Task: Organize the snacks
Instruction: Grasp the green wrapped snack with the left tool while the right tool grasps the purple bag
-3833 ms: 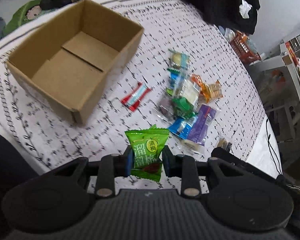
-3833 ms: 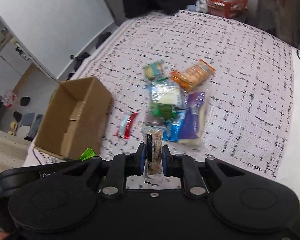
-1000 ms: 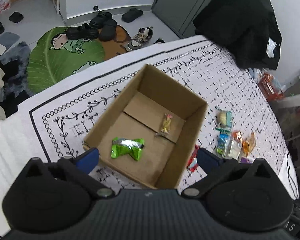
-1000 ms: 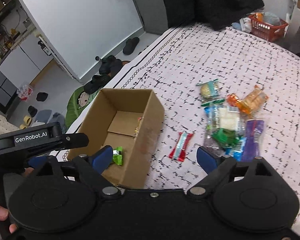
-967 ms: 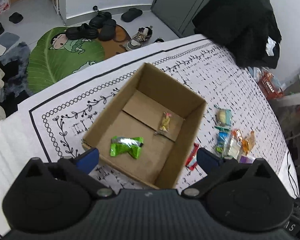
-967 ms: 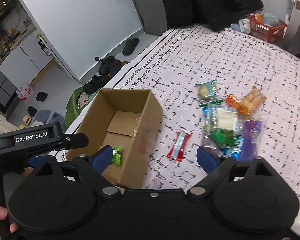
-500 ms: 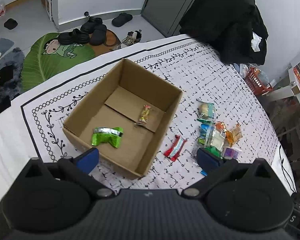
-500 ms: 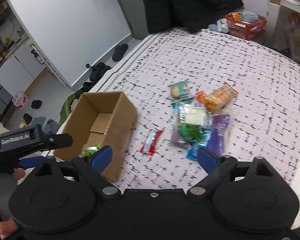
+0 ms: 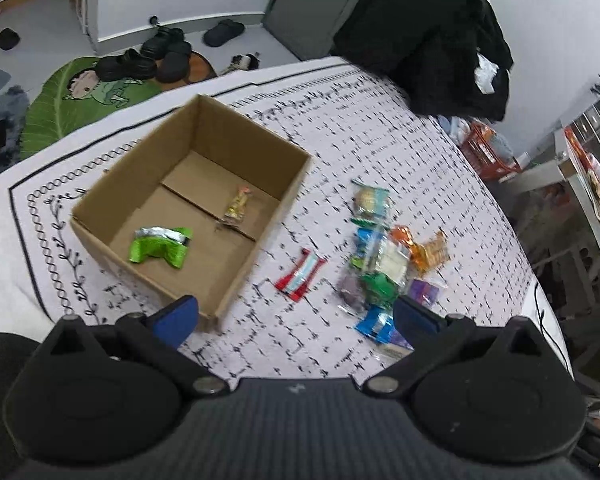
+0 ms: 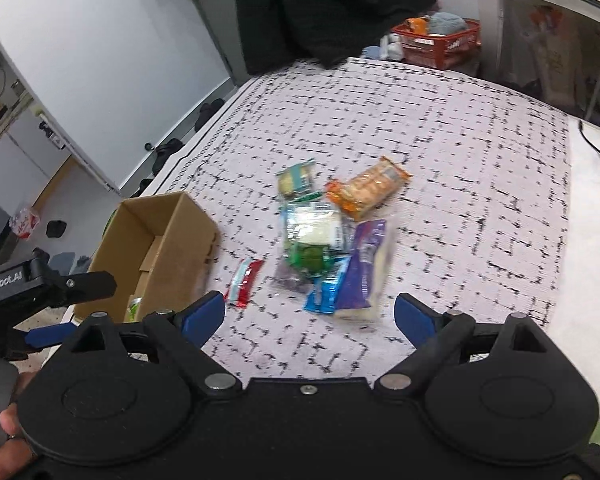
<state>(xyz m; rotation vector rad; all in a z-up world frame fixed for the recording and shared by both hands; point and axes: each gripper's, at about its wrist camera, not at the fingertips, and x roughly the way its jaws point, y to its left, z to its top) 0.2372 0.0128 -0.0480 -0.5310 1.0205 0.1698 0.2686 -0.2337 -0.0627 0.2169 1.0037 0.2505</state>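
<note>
Snacks (image 10: 332, 240) lie heaped mid-bench beside the cardboard box (image 9: 204, 216), which holds a green packet (image 9: 160, 246); left claw (image 9: 296, 316) and right claw (image 10: 310, 316) both hover spread, empty.

Only 1 legible text: white lettering "enRobot.AI" on the black body of the left gripper (image 10: 44, 312), seen at the left edge of the right wrist view; the first letter was cut off by the frame edge. Print on the snack wrappers (image 10: 328, 240) was too blurred and small to read in either view. The cardboard box (image 9: 188, 216) showed no readable marking.
</note>
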